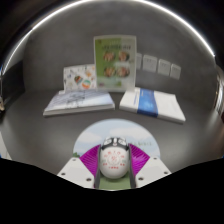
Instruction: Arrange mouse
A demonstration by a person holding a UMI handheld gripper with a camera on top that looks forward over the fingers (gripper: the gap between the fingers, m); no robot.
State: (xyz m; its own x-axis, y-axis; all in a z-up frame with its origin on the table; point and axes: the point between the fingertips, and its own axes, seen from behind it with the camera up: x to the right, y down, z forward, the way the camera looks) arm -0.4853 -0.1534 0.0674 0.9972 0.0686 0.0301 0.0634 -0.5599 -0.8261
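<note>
Gripper view
Nearest thing: white rounded computer mouse with a dark scroll strip, sitting low and central, right at the fingertips.
Gripper: two pale fingers reach in from below, one on each side of the mouse.
Pads: purple pads on the inner faces of the fingers lie against the left and right flanks of the mouse, with no gap visible on either side.
Gripper state: narrowed to the width of the mouse and clamped on it.
Mouse pose: its narrow front end points away from the camera; faint speckled markings show on its rear shell.
Under the mouse: round light-blue mat spreads out just beyond and around the mouse; whether the mouse rests on it or is lifted clear cannot be told.
Surface: grey tabletop carries everything.
Beyond the mat, left: flat white booklet with a blue edge lies on the tabletop.
Behind that booklet: small card with coloured cartoon figures stands tilted back.
Beyond the mat, right: white folder with a blue band across it lies flat, apart from the left booklet.
Centre rear: tall green-and-white printed poster card stands upright against the pale wall.
Wall, right of the poster: row of small white wall plates.
</note>
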